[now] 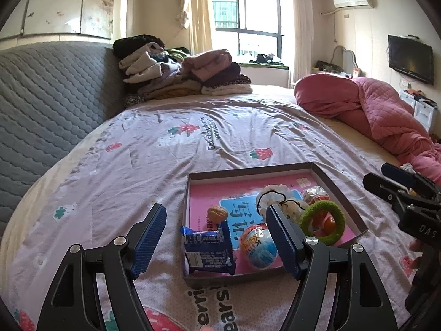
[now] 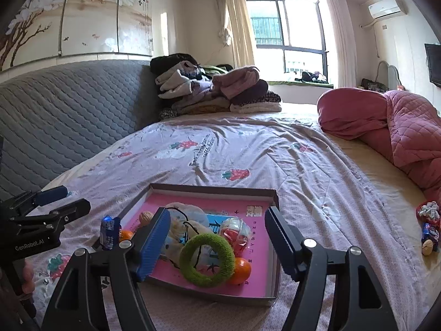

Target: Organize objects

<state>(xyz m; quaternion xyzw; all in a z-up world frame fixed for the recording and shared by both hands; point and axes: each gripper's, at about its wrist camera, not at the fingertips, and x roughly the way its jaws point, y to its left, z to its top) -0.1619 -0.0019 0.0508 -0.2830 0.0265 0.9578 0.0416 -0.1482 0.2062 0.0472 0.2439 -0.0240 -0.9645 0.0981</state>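
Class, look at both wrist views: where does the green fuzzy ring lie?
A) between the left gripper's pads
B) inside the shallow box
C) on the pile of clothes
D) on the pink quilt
B: the green fuzzy ring lies on the pink floor of the shallow box, beside an orange.

Both wrist views: near tray (image 1: 275,169)

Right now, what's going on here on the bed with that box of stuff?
A person is sorting small objects into a shallow cardboard box with a pink lining on the floral bedsheet. Both the left gripper and the right gripper hover open above it, holding nothing. Inside lie a fuzzy green ring, an orange fruit, a walnut, a blue snack packet and a blue-and-white toy egg. A few small wrapped items sit outside it by the pink quilt.
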